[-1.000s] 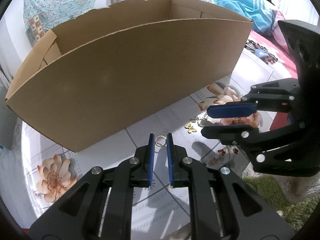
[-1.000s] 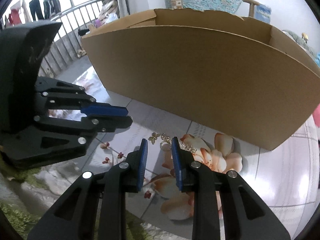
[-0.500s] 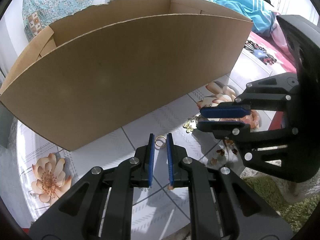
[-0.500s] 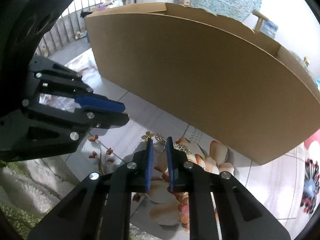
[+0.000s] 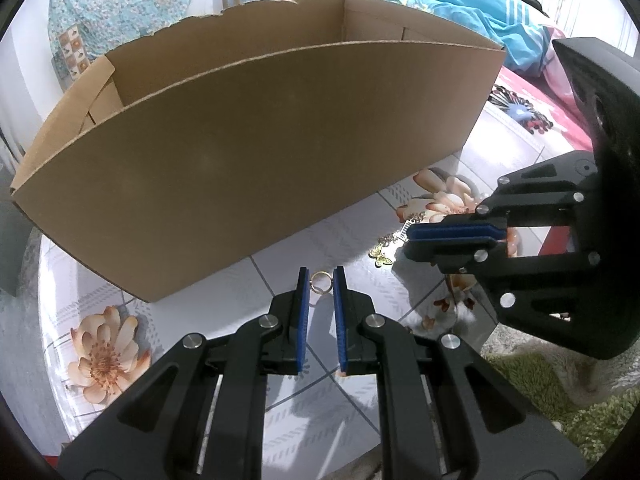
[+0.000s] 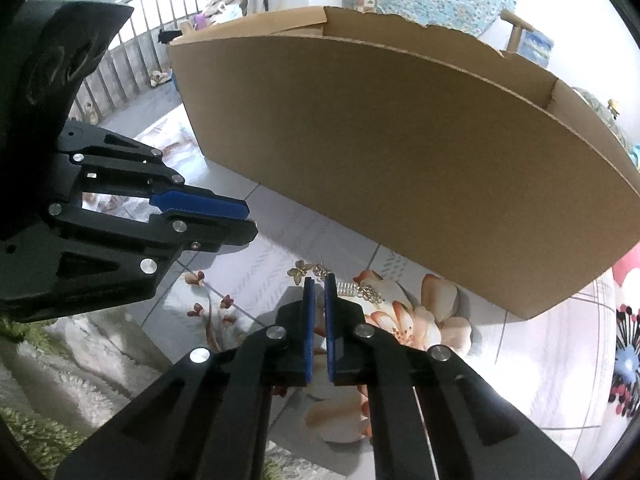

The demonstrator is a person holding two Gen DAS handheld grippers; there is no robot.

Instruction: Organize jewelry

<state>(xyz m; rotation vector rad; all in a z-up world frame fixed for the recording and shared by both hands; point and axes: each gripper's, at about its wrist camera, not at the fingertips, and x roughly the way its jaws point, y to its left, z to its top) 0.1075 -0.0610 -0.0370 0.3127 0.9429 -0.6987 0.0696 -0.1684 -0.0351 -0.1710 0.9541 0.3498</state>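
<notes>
A large open cardboard box (image 5: 280, 160) stands on the white flower-patterned surface (image 5: 120, 292), seen also in the right wrist view as the box (image 6: 400, 160). My left gripper (image 5: 320, 276) is shut on a small gold ring (image 5: 313, 282) pinched at its fingertips, just in front of the box. To its right, my right gripper (image 5: 405, 236) has jaws closing to almost touching, and a silver chain (image 5: 406, 226) sticks out from between the pads. A gold butterfly charm (image 5: 380, 252) lies beside it. In the right wrist view the right gripper (image 6: 319, 280) pinches the chain (image 6: 362, 290) beside the butterfly (image 6: 299, 272). The left gripper (image 6: 248, 220) hangs at the left.
A shaggy green and white rug (image 5: 560, 400) lies at the surface's near right edge. Behind the box are a bed with blue clothing (image 5: 460, 4) and a patterned cloth. A metal railing (image 6: 120, 60) runs at the back left of the right wrist view.
The right gripper's jaws went from open around the chain to shut on it, and it edged closer to the table. The left gripper kept still with the ring.
</notes>
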